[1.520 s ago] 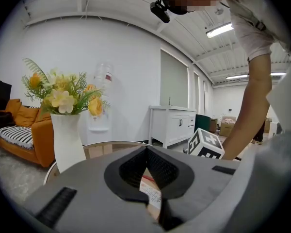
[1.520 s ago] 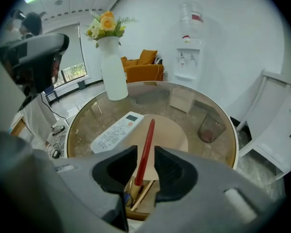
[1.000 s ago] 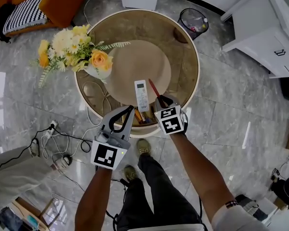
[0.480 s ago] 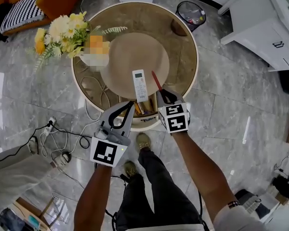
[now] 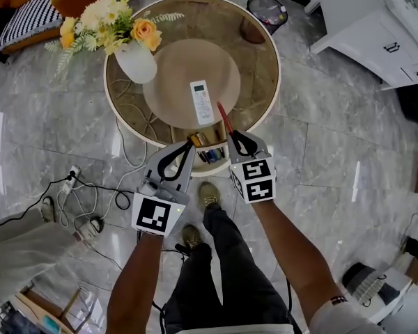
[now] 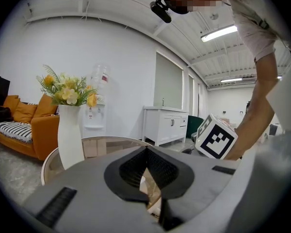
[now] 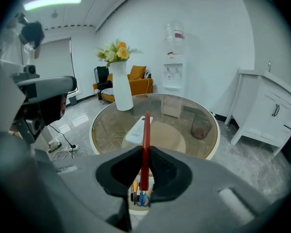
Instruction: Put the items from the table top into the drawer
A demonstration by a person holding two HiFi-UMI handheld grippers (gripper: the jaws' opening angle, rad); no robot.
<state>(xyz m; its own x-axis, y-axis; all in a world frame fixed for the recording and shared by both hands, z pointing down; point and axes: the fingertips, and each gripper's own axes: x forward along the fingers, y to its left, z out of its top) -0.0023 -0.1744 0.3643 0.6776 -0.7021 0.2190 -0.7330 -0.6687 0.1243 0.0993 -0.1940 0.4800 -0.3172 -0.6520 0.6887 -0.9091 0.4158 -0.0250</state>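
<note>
A round glass table (image 5: 265, 82) bears a white remote (image 5: 202, 101) near its middle. Under its near edge an open drawer (image 5: 210, 153) holds pens and scissors. My right gripper (image 5: 238, 139) is shut on a red pen (image 5: 224, 117), which sticks out over the table edge above the drawer. In the right gripper view the red pen (image 7: 146, 135) stands upright between the jaws of the right gripper (image 7: 145, 154), with the remote (image 7: 137, 130) beyond. My left gripper (image 5: 190, 157) hangs just left of the drawer, jaws together and empty; its own view shows the left gripper (image 6: 146, 152) tips meeting.
A white vase of flowers (image 5: 136, 60) stands at the table's far left, and a brown cup (image 5: 251, 32) at its far right. A bin (image 5: 267, 9) and white cabinets (image 5: 376, 26) lie beyond. Cables and a power strip (image 5: 90, 200) trail on the floor left.
Both grippers have drawn back from the table edge toward the person, the right one keeping the red pen. More of the open drawer now shows in front of them.
</note>
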